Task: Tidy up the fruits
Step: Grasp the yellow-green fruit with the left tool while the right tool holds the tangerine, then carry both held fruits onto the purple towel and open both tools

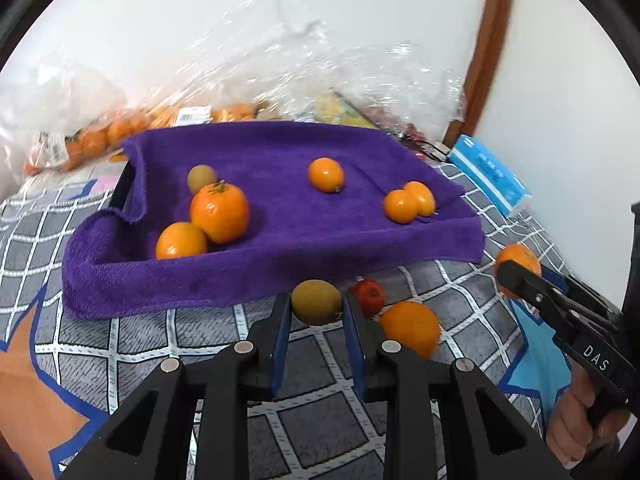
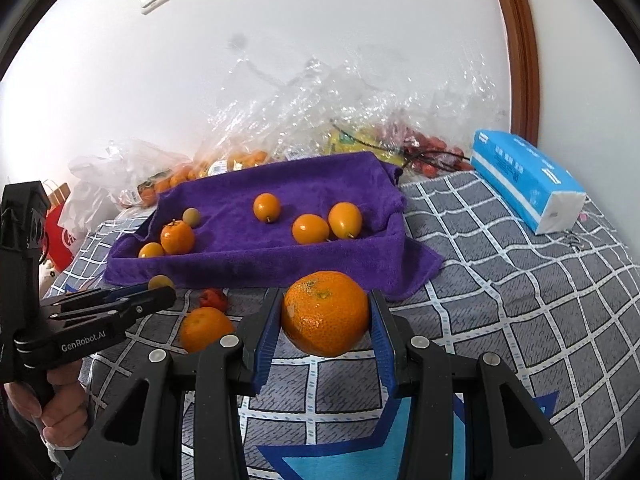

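Both of your grippers are loaded and lifted off the bed, so you are in the carrying step, with the drop still to do. Your left gripper (image 1: 316,308) has its jaws narrowed onto a small greenish-yellow fruit (image 1: 316,301), held just above the checked bedspread (image 2: 520,280) and near the front edge of the purple towel (image 1: 288,216). Your right gripper (image 2: 325,320) has its jaws set wider, clamped on the sides of a mandarin (image 2: 325,313), also held just short of that towel's near edge. The towel seems to line a tray, and on it already lie a stemmed mandarin (image 1: 219,212) with two small fruits beside it on the left, one orange fruit in the middle, and a pair on the right. On the bedspread near you, another orange fruit (image 1: 410,326) and a small red fruit (image 1: 370,295) lie unpicked. Your next move calls for carrying each fruit forward over the raised front fold, lowering it beside its like, then easing the jaws apart so that it does not roll.
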Demonstrator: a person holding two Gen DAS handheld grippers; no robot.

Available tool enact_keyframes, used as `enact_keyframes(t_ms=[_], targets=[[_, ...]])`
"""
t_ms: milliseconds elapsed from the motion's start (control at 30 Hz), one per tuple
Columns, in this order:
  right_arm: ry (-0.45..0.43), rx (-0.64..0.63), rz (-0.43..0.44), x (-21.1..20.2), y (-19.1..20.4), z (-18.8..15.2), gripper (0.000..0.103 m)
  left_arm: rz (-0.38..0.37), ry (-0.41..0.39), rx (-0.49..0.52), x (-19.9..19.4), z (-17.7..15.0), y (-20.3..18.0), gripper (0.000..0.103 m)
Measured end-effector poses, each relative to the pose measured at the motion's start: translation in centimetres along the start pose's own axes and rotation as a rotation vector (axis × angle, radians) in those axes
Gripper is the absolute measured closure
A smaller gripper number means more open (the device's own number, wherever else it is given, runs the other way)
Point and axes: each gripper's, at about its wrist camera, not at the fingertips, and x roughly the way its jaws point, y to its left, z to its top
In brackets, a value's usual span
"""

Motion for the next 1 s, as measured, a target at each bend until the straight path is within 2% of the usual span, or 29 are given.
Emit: enact_keyframes(t_ms=[167,600,800,1000], targets=[[-0.004,0.028,0.021,-0.1,-0.5,0.1,0.061,-0.001,-0.031,0.037,-0.7,0.0,-0.6,0.078],[-0.012,0.064,0.027,-0.3,-0.9,0.2,0.061,-0.032,-0.058,0.012,-1.9,0.2,-0.3,0.078],[-0.046,0.046,0.045,-1.8,-0.2,1.6,0.061,-0.014,-0.082,0.001,-2.7,0.5,0.3,0.078],[-0.084,0.0,0.048,-2.8,0.8,4.8,0.061,0.054,-0.091,-0.061,-4.3,2.0,1.9,0.078]])
